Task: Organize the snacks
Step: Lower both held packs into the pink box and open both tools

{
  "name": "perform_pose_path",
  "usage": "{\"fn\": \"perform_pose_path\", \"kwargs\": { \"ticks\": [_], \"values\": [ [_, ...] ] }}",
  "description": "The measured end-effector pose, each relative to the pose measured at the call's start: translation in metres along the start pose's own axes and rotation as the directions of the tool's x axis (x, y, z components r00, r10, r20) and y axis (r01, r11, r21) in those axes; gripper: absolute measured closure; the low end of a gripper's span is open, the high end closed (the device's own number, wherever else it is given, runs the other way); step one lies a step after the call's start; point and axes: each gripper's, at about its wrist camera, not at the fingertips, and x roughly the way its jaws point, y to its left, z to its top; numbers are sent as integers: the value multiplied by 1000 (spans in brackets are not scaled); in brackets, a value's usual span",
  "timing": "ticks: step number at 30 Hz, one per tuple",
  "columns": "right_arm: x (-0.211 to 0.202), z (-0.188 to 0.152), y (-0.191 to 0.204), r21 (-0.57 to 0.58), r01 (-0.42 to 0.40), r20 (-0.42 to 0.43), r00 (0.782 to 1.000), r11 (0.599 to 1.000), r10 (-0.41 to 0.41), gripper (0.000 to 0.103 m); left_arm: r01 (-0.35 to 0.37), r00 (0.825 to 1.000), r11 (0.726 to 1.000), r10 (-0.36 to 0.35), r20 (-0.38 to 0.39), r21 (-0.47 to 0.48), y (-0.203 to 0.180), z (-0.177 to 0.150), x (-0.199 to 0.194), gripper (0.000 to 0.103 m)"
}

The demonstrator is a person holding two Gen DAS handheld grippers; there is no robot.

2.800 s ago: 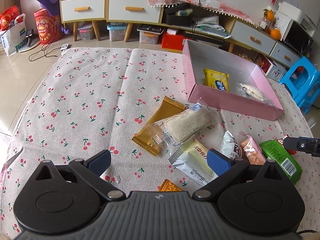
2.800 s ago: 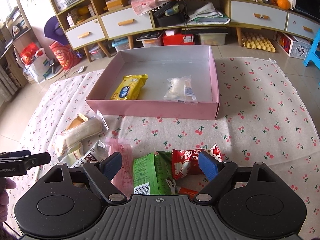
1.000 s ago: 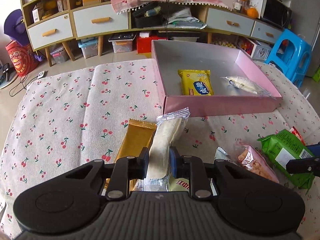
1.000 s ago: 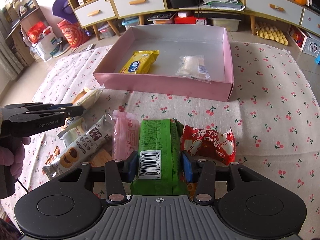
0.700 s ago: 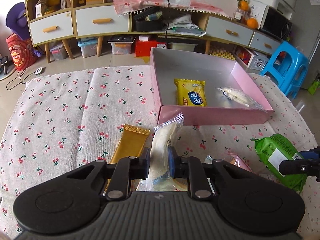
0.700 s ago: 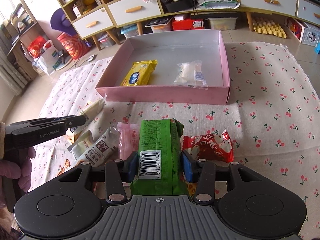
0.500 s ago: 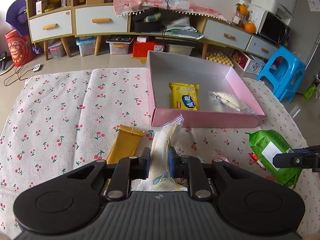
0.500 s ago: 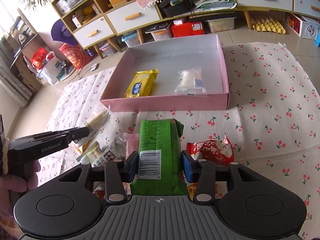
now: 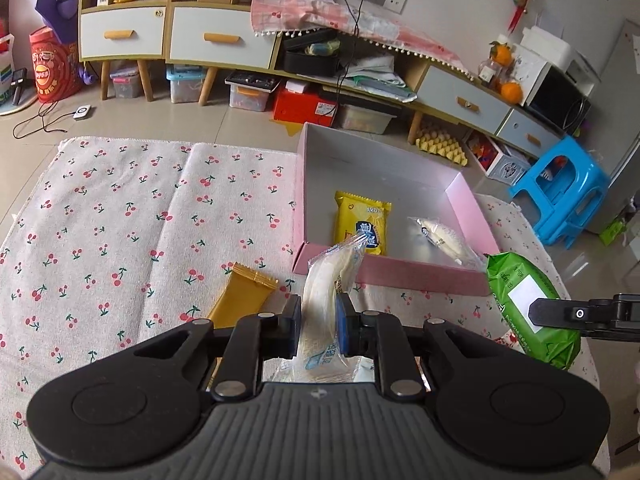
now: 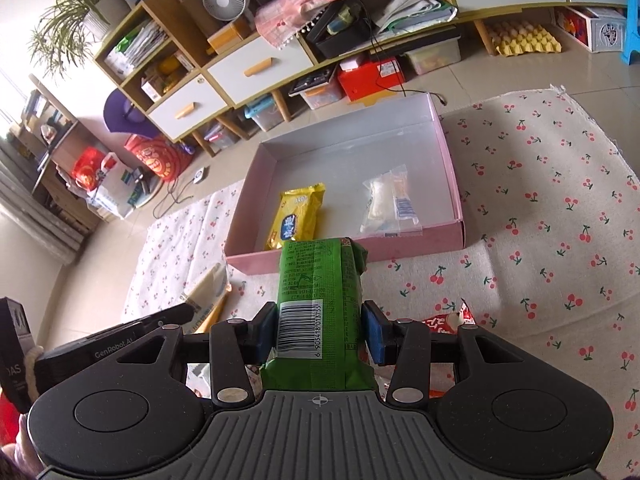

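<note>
My left gripper (image 9: 318, 322) is shut on a clear-wrapped white snack (image 9: 330, 280), held up off the cherry-print cloth, its tip just short of the pink box (image 9: 404, 274). A green snack packet (image 10: 320, 300) with a barcode is clamped in my right gripper (image 10: 320, 330), lifted above the cloth just before the box's (image 10: 420, 242) near wall. That packet (image 9: 528, 304) shows at the right of the left wrist view. Inside the box lie a yellow packet (image 10: 298, 216) and a clear bag with a white snack (image 10: 386, 200).
A gold wrapper (image 9: 240, 300) lies on the cloth left of my left gripper. A red packet (image 10: 448, 322) rests under my right gripper. A blue stool (image 9: 560, 192) stands off the cloth's far right corner, with cabinets and storage bins behind the box.
Both grippers closed on their snacks, then rose from the pile on the cloth and rolled. The white snack and the green packet now hang higher, closer to the box's near wall.
</note>
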Motion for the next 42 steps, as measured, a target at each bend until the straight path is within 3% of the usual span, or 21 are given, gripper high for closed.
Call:
{"fn": "perform_pose_path", "kwargs": {
  "ticks": [8,22,34,39,42],
  "values": [
    [12,26,-15,110,12,40,999,994,-16,60,25,999,999,-24,30,-37,-15,15,11,87],
    [53,81,-52,88,99,117,987,991,-109,60,84,996,991,-84,3,-103,-35,42,74,87],
    [87,102,-71,81,78,145,985,994,-89,60,61,998,997,-61,-9,-47,-46,48,110,87],
    [89,109,-71,75,49,175,983,996,-62,60,55,998,998,-55,24,5,-51,50,113,86],
    [89,110,-69,65,46,185,981,997,-58,59,53,998,998,-53,26,35,-55,50,114,77]
  ]
}}
